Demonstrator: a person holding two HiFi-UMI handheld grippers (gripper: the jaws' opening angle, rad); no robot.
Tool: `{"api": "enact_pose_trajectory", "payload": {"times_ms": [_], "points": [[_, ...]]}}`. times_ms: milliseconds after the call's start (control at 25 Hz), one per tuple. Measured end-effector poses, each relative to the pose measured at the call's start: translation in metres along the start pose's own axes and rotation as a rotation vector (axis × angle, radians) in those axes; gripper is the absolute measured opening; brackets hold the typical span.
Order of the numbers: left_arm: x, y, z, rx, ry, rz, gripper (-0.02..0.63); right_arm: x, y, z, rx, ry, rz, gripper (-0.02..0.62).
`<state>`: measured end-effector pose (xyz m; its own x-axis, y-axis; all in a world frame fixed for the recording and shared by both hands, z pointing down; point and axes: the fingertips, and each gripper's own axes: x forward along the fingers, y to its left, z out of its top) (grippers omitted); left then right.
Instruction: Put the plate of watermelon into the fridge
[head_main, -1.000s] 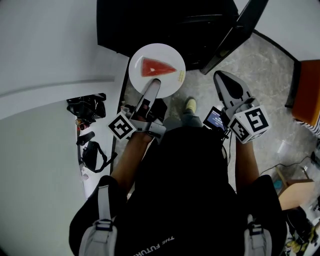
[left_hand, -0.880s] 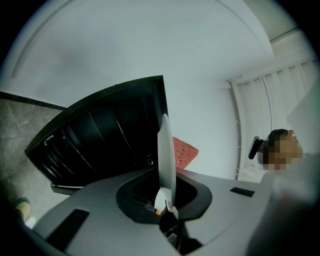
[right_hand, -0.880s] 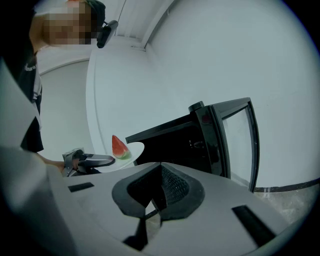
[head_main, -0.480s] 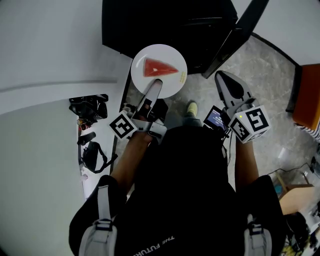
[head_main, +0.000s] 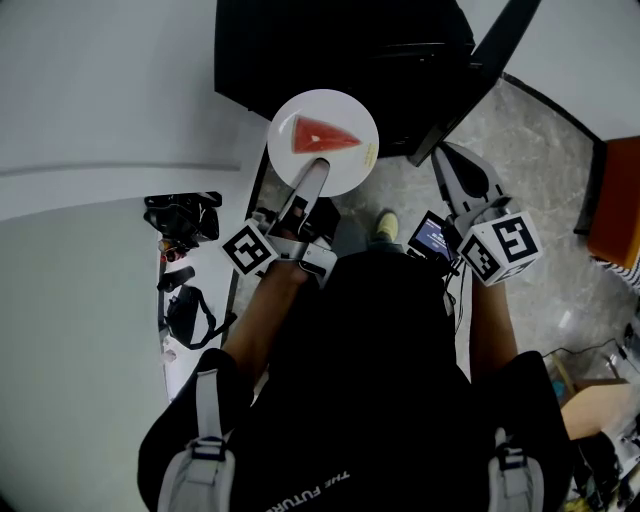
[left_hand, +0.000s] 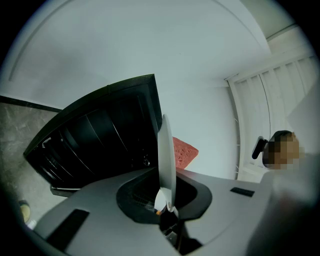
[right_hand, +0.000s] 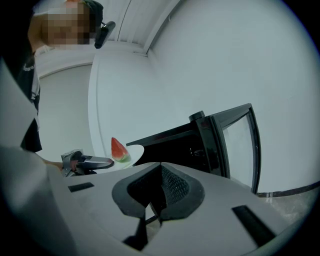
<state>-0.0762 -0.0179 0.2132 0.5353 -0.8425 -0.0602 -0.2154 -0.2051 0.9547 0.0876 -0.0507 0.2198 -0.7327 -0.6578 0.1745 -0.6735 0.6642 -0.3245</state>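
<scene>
Left gripper (left_hand: 166, 202): jaws clenched on the near rim of a white plate (head_main: 350, 172). Right gripper (right_hand: 159, 166): jaws pressed together with nothing between, held apart from the plate at the person's right.

On the plate, 1 red wedge of watermelon (head_main: 322, 135) with a thin green rind. Plate held level at the mouth of a black fridge (head_main: 340, 50), far edge overlapping the dark opening in the head view; cannot tell whether it is past the threshold. Fridge door (head_main: 478, 75) swung open to the right, standing just beyond the right gripper's tips.

Below, a grey marbled floor (head_main: 540, 150), with 1 pale shoe (head_main: 386, 226) between the 2 grippers. To the left, a white surface (head_main: 80, 330) carrying 2 clusters of dark gear (head_main: 180, 215) near its edge. At the far right edge, something orange (head_main: 615, 190), cut off by the frame.

Only in the head view: plate seen from above as a full disc, wedge pointing right. Only in the left gripper view: plate edge-on as a thin upright sliver, watermelon peeking out to its right, dark fridge interior to its left. Only in the right gripper view: plate and left jaws from the side, plus a glass panel in the open door and a plain white wall behind.
</scene>
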Motion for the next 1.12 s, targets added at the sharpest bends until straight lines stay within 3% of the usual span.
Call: {"api": "enact_pose_trajectory", "payload": {"times_ms": [1120], "points": [[-0.004, 0.009, -0.001, -0.007, 0.012, 0.012, 0.029, 0.017, 0.015, -0.007, -0.034, 0.014, 0.022, 0.011]]}}
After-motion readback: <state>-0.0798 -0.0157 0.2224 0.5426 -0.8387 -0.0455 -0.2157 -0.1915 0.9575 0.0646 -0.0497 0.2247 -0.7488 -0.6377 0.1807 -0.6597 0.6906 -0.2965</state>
